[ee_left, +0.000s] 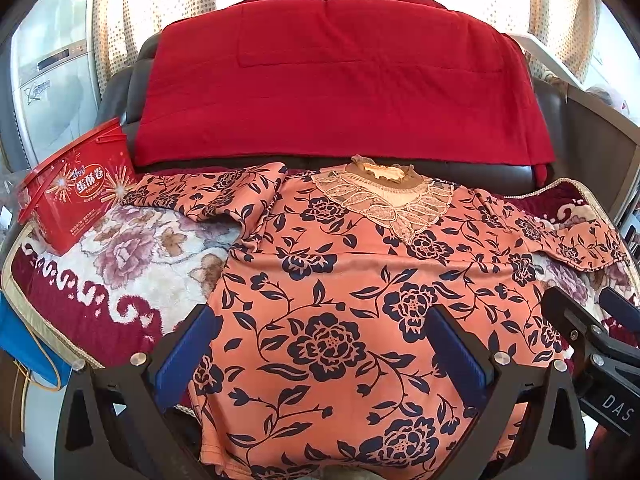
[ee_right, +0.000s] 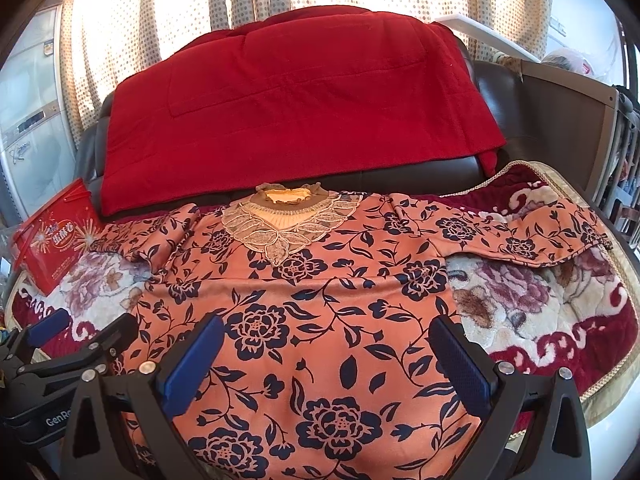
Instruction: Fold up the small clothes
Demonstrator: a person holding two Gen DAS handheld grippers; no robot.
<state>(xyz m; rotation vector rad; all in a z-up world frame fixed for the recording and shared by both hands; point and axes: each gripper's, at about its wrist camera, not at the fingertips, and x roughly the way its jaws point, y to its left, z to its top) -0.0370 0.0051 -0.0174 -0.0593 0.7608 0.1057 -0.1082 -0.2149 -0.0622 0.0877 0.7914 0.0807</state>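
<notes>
A: Where's the blouse?

B: The orange blouse [ee_left: 340, 300] with dark blue flowers lies flat, front up, on a plush flowered blanket [ee_left: 132, 264]. Its lace collar [ee_left: 384, 196] points to the far side, toward a dark sofa back draped with a red quilt [ee_left: 340, 80]. The hem is at the near edge, under both tools.

A: And the sleeves?

B: The left sleeve [ee_left: 208, 192] is bent and bunched, reaching toward a red snack tin [ee_left: 76, 188] at the far left. The right sleeve [ee_right: 520, 228] stretches out straight across the blanket to the right.

A: What are the grippers doing?

B: The left gripper [ee_left: 320, 356] sits over the lower left part of the blouse, fingers [ee_left: 184, 356] spread wide with only cloth showing between them. The right gripper [ee_right: 332, 360] is over the lower right part, its fingers [ee_right: 460, 356] equally wide apart, holding nothing. They're side by side; each shows at the edge of the other's view.

A: Touching the cloth?

B: I cannot tell.
</notes>
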